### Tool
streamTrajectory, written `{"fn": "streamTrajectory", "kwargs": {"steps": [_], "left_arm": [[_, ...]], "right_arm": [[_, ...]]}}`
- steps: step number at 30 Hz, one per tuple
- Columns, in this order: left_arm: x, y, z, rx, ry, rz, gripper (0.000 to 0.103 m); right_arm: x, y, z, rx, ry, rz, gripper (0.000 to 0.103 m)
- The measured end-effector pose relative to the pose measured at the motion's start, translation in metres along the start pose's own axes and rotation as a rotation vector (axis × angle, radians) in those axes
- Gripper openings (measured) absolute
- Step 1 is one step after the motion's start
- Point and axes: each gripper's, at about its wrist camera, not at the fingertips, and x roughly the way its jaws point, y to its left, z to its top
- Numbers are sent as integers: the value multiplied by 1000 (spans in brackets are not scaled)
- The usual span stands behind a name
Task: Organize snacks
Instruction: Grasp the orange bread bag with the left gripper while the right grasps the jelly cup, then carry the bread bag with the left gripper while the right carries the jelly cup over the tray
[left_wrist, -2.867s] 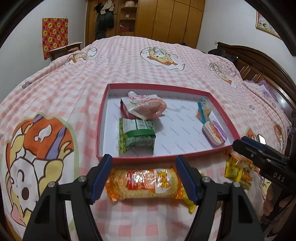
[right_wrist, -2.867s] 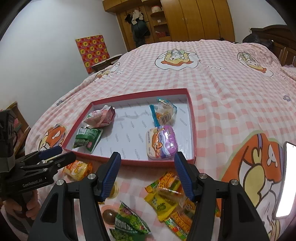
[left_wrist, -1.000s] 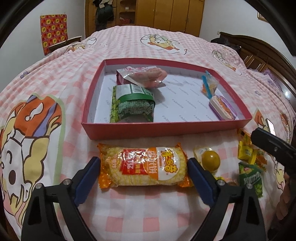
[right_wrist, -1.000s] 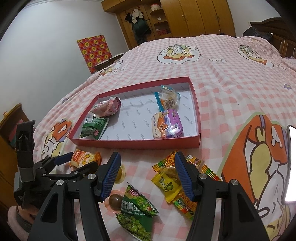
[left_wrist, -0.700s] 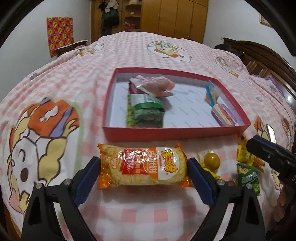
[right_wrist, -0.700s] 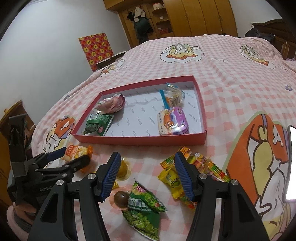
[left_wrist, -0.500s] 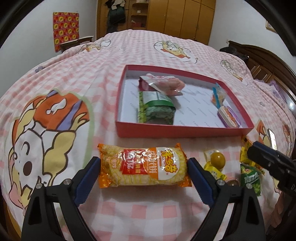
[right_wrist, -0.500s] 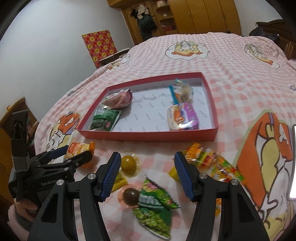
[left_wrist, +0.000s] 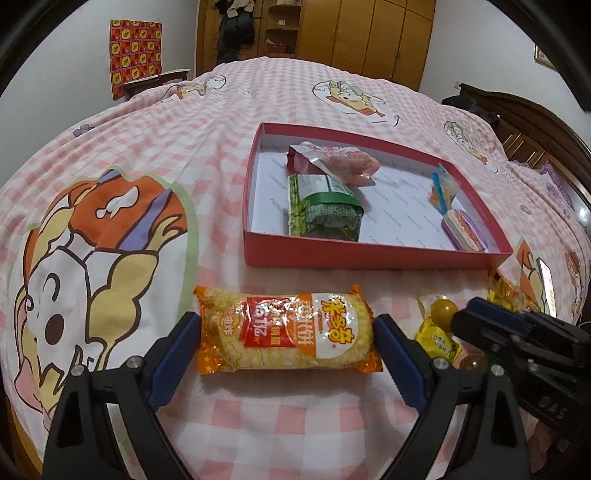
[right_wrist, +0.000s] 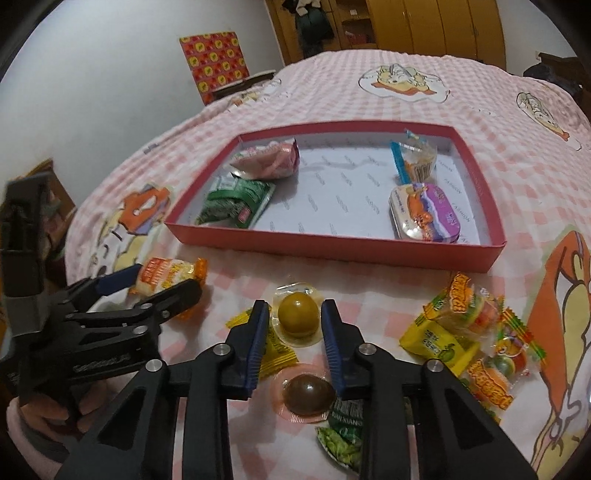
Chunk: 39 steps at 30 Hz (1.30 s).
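Note:
An orange rice-cracker packet (left_wrist: 288, 328) lies lengthwise between the blue pads of my left gripper (left_wrist: 284, 347), which is shut on its two ends, in front of the red box (left_wrist: 369, 254). The right wrist view shows the same left gripper (right_wrist: 166, 282) and packet (right_wrist: 166, 275) at the left. My right gripper (right_wrist: 294, 308) has its fingers narrowed onto a yellow jelly cup (right_wrist: 297, 314) lying on the bedspread, pads against the cup's rim. The red box (right_wrist: 332, 247) holds a pink packet (right_wrist: 269, 160), a green packet (right_wrist: 236, 203), a purple tin (right_wrist: 424, 212) and a clear packet (right_wrist: 415, 157).
Loose snacks lie near the right gripper: a brown jelly cup (right_wrist: 308, 393), a green pea packet (right_wrist: 343, 439), and yellow and orange candy packets (right_wrist: 469, 328). A lit phone (left_wrist: 546, 280) lies at the right. All of it rests on a pink checked bedspread (left_wrist: 221, 122).
The right gripper's fingers have narrowed from wide apart around the yellow jelly cup. The left gripper, keeping the orange packet, has shifted left and back from the red box.

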Motion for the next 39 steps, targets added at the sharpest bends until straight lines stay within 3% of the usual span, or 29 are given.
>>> {"fn": "streamTrajectory", "kwargs": {"steps": [22,39], "left_arm": [[3,0,-1,1,7,0,96],[-8,-2,-2,-3,-16,-18,96]], "right_arm": [[20,3,1,-41,21,-36,29],[-2,1,-1,-7,-57,4,26]]}}
